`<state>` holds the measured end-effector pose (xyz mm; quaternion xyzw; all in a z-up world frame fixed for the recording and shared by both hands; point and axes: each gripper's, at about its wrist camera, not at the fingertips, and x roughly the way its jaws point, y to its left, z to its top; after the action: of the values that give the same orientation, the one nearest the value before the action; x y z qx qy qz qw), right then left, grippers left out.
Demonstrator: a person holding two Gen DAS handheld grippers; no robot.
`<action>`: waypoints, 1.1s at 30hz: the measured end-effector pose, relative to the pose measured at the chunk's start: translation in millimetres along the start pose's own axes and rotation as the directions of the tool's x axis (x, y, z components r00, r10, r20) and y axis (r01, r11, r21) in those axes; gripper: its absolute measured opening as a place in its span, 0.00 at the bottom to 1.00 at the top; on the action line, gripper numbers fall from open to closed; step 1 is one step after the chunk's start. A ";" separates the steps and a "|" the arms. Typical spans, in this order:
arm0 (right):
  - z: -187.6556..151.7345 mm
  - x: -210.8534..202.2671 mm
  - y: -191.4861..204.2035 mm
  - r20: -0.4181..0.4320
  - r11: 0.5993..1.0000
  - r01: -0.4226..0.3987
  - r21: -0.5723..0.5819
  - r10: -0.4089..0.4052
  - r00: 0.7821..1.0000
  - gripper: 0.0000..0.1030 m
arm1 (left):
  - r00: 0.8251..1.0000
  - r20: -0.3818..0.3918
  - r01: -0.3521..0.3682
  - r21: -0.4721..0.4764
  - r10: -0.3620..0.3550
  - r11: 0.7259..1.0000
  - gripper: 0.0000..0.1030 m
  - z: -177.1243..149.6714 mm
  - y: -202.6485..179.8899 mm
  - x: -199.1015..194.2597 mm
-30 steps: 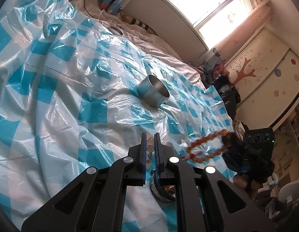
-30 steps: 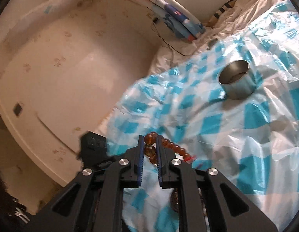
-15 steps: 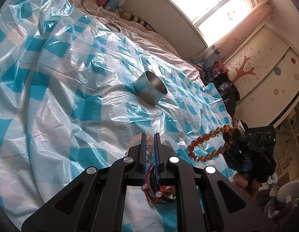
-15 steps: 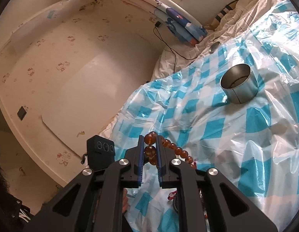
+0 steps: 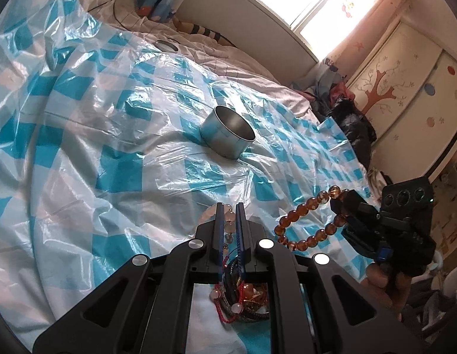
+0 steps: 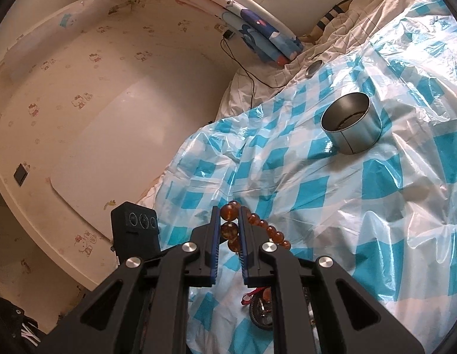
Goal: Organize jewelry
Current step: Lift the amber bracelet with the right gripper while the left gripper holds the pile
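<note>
My left gripper (image 5: 229, 206) is shut on a pale pink bead bracelet (image 5: 228, 224) and holds it above a heap of jewelry (image 5: 243, 298) on the blue-checked plastic sheet. My right gripper (image 6: 229, 209) is shut on an amber bead bracelet (image 6: 229, 230), lifted off the sheet; it shows in the left wrist view (image 5: 305, 221) hanging from the right gripper (image 5: 340, 203). A round metal tin (image 5: 228, 132) stands open further up the bed, also in the right wrist view (image 6: 350, 122); something dark lies in its bottom.
A metal lid (image 5: 166, 45) lies on the white bedsheet near the pillow (image 6: 263, 44). A black cable (image 6: 252, 76) runs down the sheet. Clothes (image 5: 346, 112) are piled by the wardrobe. The plastic sheet (image 5: 110, 147) is wrinkled and uneven.
Both grippers have risen with their bracelets. The pink bracelet has come up off the heap; the amber one hangs higher and clear of the sheet.
</note>
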<state>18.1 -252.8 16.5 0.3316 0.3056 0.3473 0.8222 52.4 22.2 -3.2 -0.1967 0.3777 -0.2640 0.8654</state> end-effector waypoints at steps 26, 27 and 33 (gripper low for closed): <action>-1.9 3.8 -5.5 -0.010 1.000 0.016 0.015 -0.016 1.000 0.12 | 0.993 0.038 -0.119 0.123 0.115 0.985 0.06 1.1 -24.7 2.5; -1.8 3.8 -5.2 -0.010 1.000 0.016 0.016 -0.016 1.000 0.12 | 0.993 0.038 -0.119 0.123 0.115 0.985 0.06 1.0 -24.7 2.6; -2.7 5.3 -5.8 -0.011 1.000 0.016 0.018 -0.016 1.000 0.12 | 0.992 0.037 -0.125 0.128 0.121 0.984 0.06 0.8 -25.0 3.1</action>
<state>21.3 -250.9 9.0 0.3349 0.3158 0.3397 0.8202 47.1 0.8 9.1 -0.1200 0.3584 -0.2310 0.8966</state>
